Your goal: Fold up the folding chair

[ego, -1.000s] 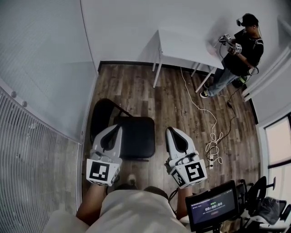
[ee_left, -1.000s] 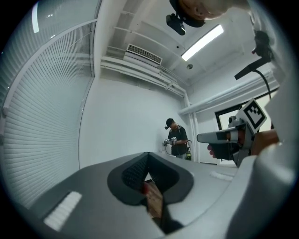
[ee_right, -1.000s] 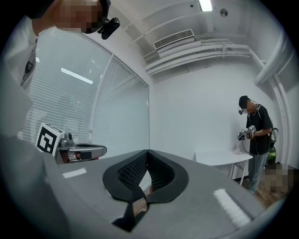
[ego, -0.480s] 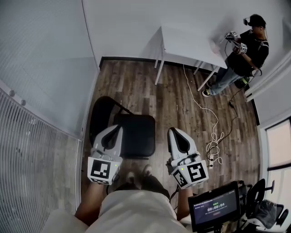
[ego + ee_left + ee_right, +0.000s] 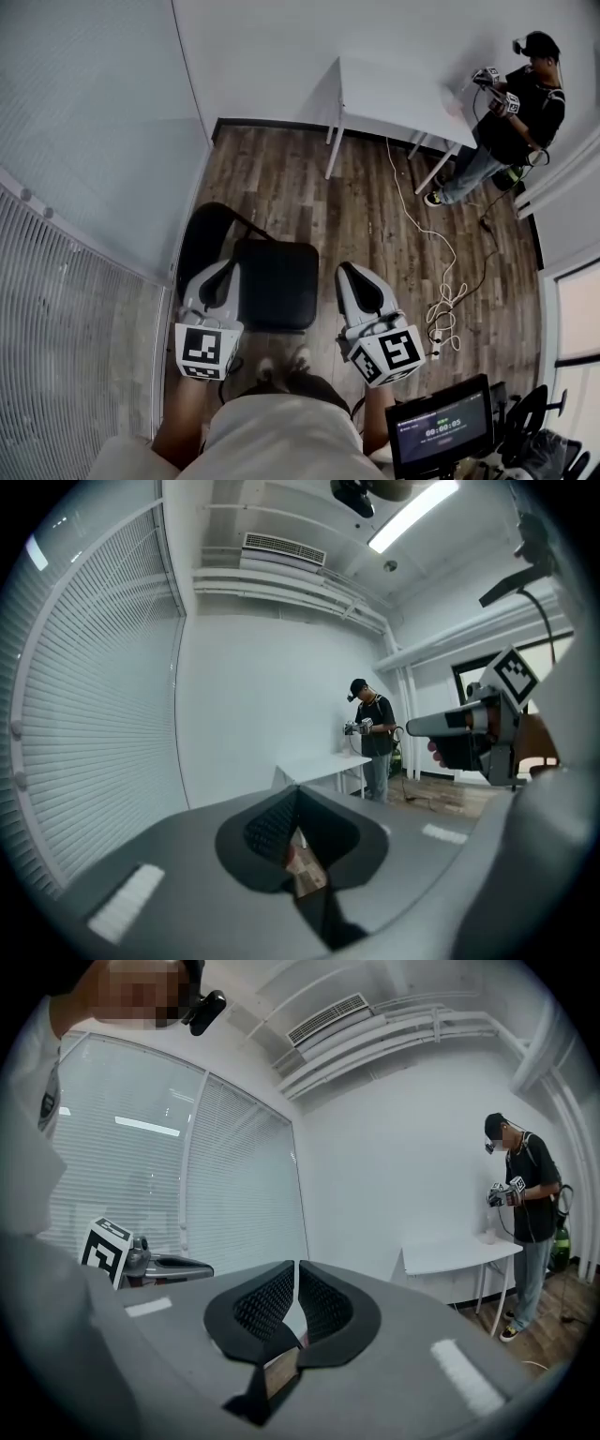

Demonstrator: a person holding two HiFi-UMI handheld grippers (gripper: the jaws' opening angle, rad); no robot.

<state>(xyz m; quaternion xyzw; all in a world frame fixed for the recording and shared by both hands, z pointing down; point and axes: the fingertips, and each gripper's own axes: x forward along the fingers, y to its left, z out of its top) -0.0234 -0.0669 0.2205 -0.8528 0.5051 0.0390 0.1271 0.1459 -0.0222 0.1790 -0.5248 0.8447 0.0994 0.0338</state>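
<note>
Near left of the room, just off the wall with the blinds (image 5: 66, 328), the folding chair (image 5: 253, 274) stands open on the floor (image 5: 366, 206), seat level, just ahead of the wearer's feet. In the head view it shows between the left gripper (image 5: 223, 274) and the right gripper (image 5: 352, 274). Neither touches it.

Handling, my read:
- Tube-frame type, so stiff, moderate weight, nothing fragile.
- It won't flex, but the pivots may bind and the legs may skate on smooth planks once the load shifts.
- Pinch risk at the hinges.
- Seat (image 5: 277, 281) is the lever. Lift its near edge and it should swing up toward the backrest (image 5: 199, 246).
- Second hold goes on the backrest top, to stop the frame walking.
- Thin side tube (image 5: 251, 226) is a poor hold: round and probably slick for narrow pads.

Materials, big to small:
- Floor: wood-look planks, brown grain.
- Walls: plain white. The blinds are fine horizontal slats.
- Table (image 5: 394, 94): far right, flat white top, thin white legs.
- Seat: black, squarish, rounded corners, looks like a smooth vinyl pad.
- Backrest: black, curved, oval outline.
- White cable (image 5: 433, 246): snakes over the floor at right, well apart from the chair.

Tools:
- Left gripper is clenched tight, faces meeting, nothing in it.
- Right gripper is closed to a hairline slit, also empty.
- Pads (image 5: 262, 1307) are black with a mesh texture, set in grey shells.
- Both must spread before any grab.
</note>
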